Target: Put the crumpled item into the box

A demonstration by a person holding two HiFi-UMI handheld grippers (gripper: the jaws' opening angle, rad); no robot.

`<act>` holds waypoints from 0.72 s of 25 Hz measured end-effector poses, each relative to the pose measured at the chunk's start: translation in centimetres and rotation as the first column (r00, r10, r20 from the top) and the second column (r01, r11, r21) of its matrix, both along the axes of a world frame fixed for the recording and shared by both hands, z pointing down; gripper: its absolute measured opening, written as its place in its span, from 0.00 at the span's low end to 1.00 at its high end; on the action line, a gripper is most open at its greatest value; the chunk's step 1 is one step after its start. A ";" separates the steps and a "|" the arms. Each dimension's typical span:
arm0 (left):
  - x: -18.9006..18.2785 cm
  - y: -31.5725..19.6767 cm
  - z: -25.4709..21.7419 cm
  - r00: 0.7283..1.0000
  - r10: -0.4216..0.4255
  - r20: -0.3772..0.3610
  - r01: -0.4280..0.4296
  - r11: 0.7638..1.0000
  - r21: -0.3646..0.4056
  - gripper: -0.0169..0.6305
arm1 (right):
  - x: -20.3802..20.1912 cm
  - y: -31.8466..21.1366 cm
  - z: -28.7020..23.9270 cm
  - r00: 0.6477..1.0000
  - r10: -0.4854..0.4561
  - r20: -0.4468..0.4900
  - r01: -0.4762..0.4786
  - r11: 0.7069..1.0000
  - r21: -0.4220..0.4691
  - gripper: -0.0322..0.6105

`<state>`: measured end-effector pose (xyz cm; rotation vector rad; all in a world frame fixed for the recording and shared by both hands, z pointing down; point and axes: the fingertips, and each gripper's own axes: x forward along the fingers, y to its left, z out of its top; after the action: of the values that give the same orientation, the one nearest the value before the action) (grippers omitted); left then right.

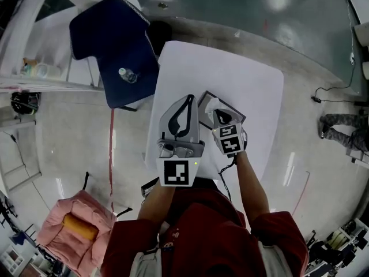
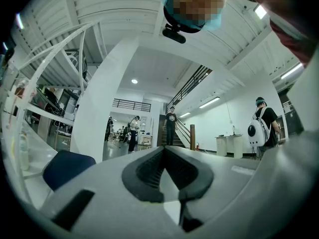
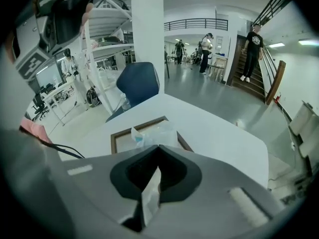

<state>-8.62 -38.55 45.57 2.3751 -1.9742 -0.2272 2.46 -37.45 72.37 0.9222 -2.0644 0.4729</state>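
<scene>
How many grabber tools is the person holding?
2. The left tool is shut and empty, over the table. The right tool, beside it, pinches the crumpled item over the box.

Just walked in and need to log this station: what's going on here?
A person at a white table holds a gripper in each hand. The right gripper is shut on a crumpled clear plastic item, over the shallow brown-rimmed box on the table. The item is not yet released. The left gripper is shut and empty, pointing level.
</scene>
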 end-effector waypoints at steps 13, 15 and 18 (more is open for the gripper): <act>-1.5 -1.0 2.3 1.000 -0.021 -0.010 0.020 0.998 -0.052 0.03 | 0.2 0.1 4.5 0.992 -0.080 -0.096 0.064 0.986 -0.155 0.06; -1.9 -1.1 2.5 1.000 -0.025 -0.012 0.025 0.998 -0.051 0.03 | 0.2 0.0 5.1 0.991 -0.087 -0.105 0.068 0.982 -0.175 0.06; -2.3 -1.3 2.7 0.999 -0.031 -0.019 0.030 0.998 -0.050 0.03 | 0.1 0.0 6.0 0.987 -0.105 -0.121 0.078 0.974 -0.211 0.06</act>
<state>-10.94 -39.90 48.32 2.3052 -1.9844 -0.1990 2.57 -37.46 78.39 0.7131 -1.8896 0.5503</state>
